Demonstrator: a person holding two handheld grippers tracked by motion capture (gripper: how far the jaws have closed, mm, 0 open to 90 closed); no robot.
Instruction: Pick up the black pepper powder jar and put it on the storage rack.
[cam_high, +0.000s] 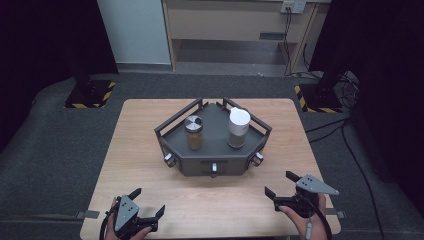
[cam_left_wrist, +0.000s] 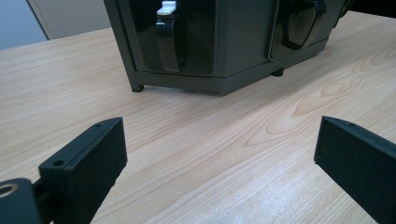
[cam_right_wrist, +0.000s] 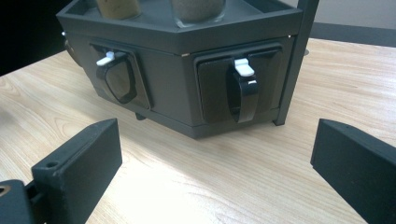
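Two jars standing on a dark rack (cam_high: 212, 165) at the middle of the high view: a metal-lidded jar (cam_high: 194, 132) left of centre, a white-lidded jar (cam_high: 238, 128) right of centre, apart from each other. Three drawer handles along the rack's near face, all shut as far as visible. Left gripper (cam_high: 149, 202) at lower left, right gripper (cam_high: 281, 185) at lower right, jaws spread wide, holding nothing, well short of the rack. Nothing begun yet, by the look of it; the reaching and grasping all left to do
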